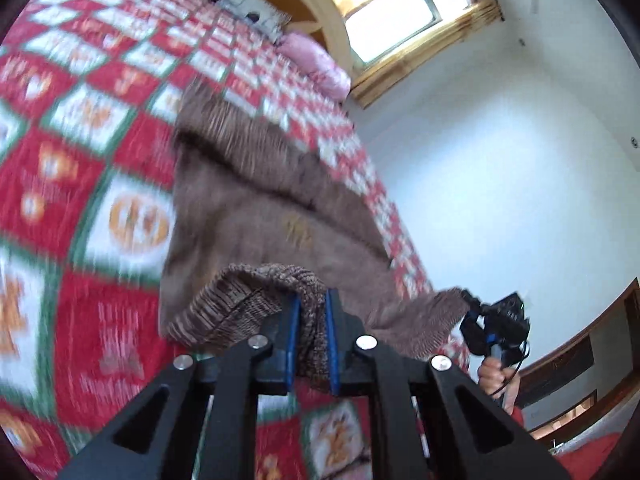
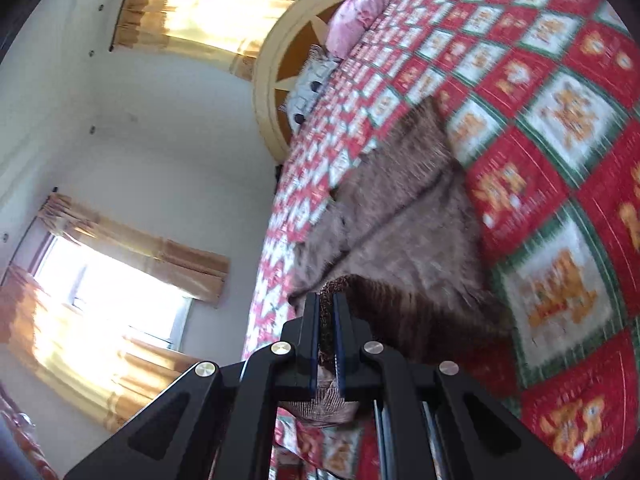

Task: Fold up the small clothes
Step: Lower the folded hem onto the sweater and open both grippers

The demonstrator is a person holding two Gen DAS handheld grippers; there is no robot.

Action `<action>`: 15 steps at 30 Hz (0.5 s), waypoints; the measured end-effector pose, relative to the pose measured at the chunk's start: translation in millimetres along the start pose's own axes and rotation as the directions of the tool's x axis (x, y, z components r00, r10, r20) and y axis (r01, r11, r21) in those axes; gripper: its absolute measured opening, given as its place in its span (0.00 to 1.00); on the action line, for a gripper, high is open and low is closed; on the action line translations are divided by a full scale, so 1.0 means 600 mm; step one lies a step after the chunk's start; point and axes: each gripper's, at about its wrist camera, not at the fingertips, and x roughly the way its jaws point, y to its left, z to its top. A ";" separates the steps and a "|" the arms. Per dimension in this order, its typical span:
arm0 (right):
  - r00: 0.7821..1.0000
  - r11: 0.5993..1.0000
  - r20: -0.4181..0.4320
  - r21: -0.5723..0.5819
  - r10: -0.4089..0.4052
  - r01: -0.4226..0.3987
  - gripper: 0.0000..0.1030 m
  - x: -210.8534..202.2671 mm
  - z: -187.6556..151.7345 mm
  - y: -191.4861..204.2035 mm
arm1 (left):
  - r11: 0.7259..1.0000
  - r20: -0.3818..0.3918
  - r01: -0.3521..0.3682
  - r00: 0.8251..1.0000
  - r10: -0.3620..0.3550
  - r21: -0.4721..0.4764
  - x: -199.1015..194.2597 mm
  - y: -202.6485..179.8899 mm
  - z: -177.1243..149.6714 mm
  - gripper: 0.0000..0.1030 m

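Left wrist view | we clamp left tool (image 1: 311, 316) on brown sweater's (image 1: 256, 200) ribbed hem | right tool (image 1: 478, 312) at 3 o'clock pinches the other corner | sweater body trails toward 12 o'clock over bed quilt (image 1: 80, 160), long axis away from both tools | hem stretched between us

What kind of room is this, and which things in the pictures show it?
Most likely a bedroom. A bed with a red patchwork quilt fills the view, a pink pillow lies by the rounded headboard, and curtained windows stand in the walls.
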 end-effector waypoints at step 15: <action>0.998 0.998 0.055 0.047 0.030 -0.032 0.06 0.121 0.159 0.016 | 0.995 0.072 -0.042 0.996 0.048 -0.086 0.079 0.032 0.194 0.12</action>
